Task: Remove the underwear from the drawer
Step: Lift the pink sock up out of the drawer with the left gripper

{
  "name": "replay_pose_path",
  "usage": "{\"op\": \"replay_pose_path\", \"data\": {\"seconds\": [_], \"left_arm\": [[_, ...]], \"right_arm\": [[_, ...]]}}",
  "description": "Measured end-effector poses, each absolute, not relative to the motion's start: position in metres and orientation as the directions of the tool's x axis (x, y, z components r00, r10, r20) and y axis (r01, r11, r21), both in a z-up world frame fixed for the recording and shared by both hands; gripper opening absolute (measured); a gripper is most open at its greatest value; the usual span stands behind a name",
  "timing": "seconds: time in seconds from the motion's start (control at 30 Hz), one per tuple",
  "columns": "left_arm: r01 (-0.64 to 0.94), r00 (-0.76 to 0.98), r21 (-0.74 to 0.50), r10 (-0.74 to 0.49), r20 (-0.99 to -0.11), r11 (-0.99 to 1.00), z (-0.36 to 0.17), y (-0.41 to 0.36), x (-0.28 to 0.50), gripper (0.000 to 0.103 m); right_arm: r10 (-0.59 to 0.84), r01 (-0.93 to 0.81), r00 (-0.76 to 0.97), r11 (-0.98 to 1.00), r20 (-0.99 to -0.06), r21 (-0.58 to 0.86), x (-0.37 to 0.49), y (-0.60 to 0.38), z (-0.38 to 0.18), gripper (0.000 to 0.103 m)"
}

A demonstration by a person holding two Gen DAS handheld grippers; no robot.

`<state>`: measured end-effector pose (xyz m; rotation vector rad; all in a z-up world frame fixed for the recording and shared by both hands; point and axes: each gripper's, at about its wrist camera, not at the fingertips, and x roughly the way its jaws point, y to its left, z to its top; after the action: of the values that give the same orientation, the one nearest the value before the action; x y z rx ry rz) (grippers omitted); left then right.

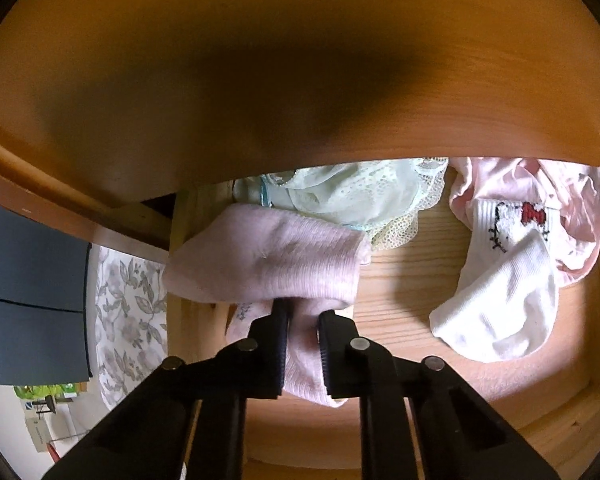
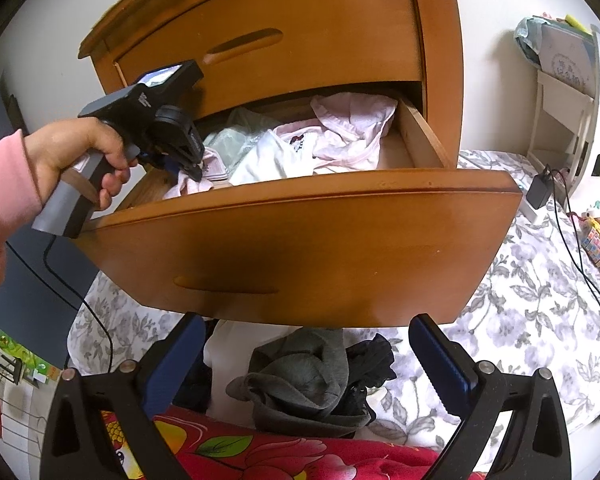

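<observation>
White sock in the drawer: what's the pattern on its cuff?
The white ribbed sock bears a cartoon cat face with a red bow; clearest in the left wrist view.

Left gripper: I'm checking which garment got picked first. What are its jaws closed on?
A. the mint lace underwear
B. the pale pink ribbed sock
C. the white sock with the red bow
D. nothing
B: the left gripper pinches a fold of the pale pink ribbed sock inside the open drawer.

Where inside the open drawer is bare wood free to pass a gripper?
Bare drawer floor shows between the pale pink sock and the white sock. The back is crowded: lace underwear, pink garment.
</observation>
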<state>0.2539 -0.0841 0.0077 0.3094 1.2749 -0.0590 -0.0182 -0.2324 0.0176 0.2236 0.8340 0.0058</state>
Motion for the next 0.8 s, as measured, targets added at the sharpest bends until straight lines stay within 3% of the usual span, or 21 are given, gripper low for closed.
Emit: {"op": "replay_pose_path", "data": {"seconds": [0.5, 0.8], "left_arm": [[0.197, 0.42, 0.055, -0.033, -0.907, 0.979, 0.046, -0.047, 0.224, 0.007], [0.164, 0.541, -0.053, -0.135, -0.83, 0.985, 0.07, -0.018, 0.191, 0.007]], "right_arm": [[0.083, 0.085, 0.676, 0.978, -0.732, 0.19, -0.02, -0.231, 0.019, 0.103], [0.075, 0.087, 0.673, 0.98, -0.736, 0.18, -0.02, -0.23, 0.019, 0.103]]}}
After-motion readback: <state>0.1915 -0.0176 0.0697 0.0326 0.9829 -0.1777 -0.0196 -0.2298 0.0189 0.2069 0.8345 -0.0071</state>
